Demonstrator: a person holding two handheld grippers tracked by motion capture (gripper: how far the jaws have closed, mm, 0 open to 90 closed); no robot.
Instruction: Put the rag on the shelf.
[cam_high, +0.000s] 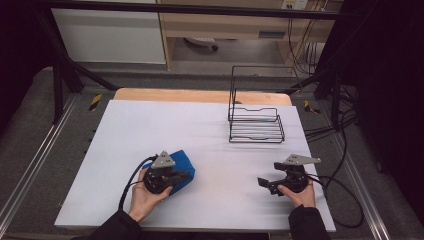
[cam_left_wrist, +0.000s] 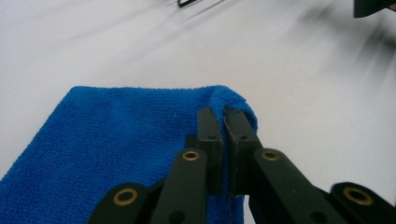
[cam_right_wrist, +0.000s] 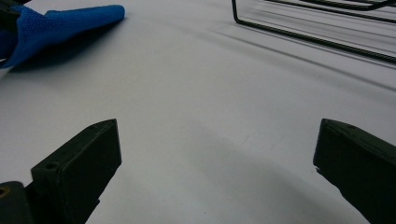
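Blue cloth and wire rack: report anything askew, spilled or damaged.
Nothing stands out. The blue microfibre cloth lies folded on the white table, its corner pinched in the left tongs. The black wire rack stands upright, undamaged. No spills.

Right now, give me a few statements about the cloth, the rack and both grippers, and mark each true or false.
1. The left gripper is closed at the blue cloth's edge. True.
2. The right gripper is shut on the cloth. False: its jaws are wide apart over bare table.
3. The cloth lies inside the wire rack. False: it lies well apart from it.
4. The rack is empty. True.
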